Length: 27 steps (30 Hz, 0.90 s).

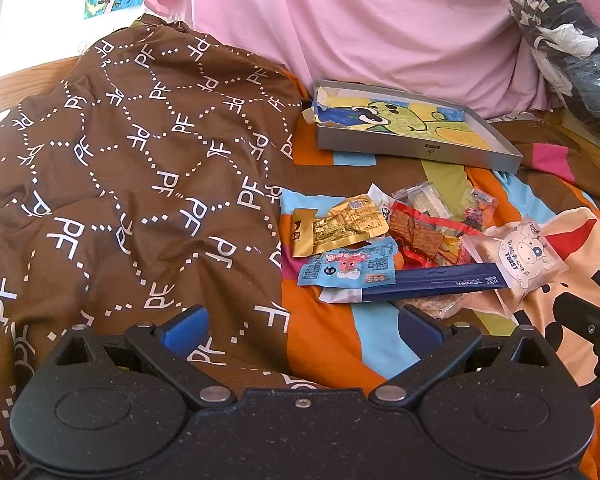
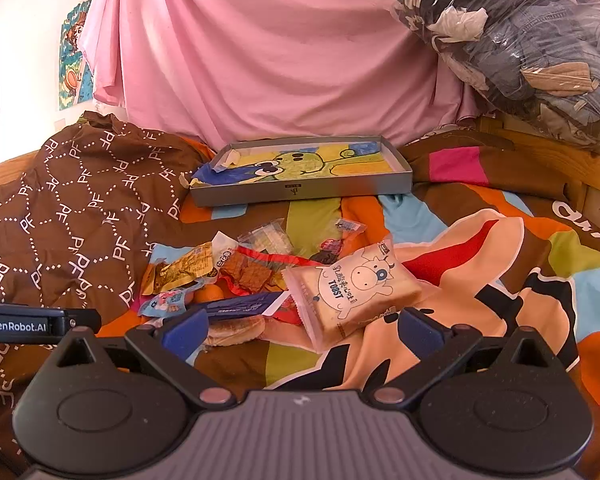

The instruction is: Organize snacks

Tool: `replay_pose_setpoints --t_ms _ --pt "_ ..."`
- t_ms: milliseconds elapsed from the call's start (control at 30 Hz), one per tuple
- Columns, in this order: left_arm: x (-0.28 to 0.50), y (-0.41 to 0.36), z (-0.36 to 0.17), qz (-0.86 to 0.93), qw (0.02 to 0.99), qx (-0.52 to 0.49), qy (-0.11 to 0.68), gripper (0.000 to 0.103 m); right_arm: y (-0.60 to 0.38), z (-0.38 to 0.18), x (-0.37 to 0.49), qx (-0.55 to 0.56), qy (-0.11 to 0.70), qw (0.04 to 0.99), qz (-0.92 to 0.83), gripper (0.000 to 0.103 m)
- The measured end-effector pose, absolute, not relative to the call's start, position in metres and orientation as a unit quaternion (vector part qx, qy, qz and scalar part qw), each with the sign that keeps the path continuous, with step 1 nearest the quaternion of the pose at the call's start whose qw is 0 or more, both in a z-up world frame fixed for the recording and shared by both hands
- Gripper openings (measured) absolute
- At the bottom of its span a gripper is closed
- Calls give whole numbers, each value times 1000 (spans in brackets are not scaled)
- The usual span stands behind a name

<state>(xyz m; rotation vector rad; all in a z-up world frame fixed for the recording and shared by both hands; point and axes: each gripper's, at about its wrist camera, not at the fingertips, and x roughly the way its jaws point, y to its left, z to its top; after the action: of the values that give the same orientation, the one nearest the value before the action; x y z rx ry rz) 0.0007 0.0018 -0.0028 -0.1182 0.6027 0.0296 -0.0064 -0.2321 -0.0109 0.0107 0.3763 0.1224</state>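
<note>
Right wrist view: right gripper (image 2: pixel 302 330) gapes wide, empty, just short of the toast packet (image 2: pixel 354 288).

A heap of snack packets, topped by a clear cow-printed toast bag (image 2: pixel 354 286), lies mid-bedspread (image 2: pixel 480 240), well short of the shallow grey cardboard tray (image 2: pixel 300 190) at the bed's far edge.
</note>
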Motion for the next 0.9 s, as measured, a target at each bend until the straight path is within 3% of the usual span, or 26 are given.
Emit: replay_pose_setpoints --t_ms 900 --pt "1 2 -2 15 953 -58 297 101 -231 -8 -7 4 181 981 62 103"
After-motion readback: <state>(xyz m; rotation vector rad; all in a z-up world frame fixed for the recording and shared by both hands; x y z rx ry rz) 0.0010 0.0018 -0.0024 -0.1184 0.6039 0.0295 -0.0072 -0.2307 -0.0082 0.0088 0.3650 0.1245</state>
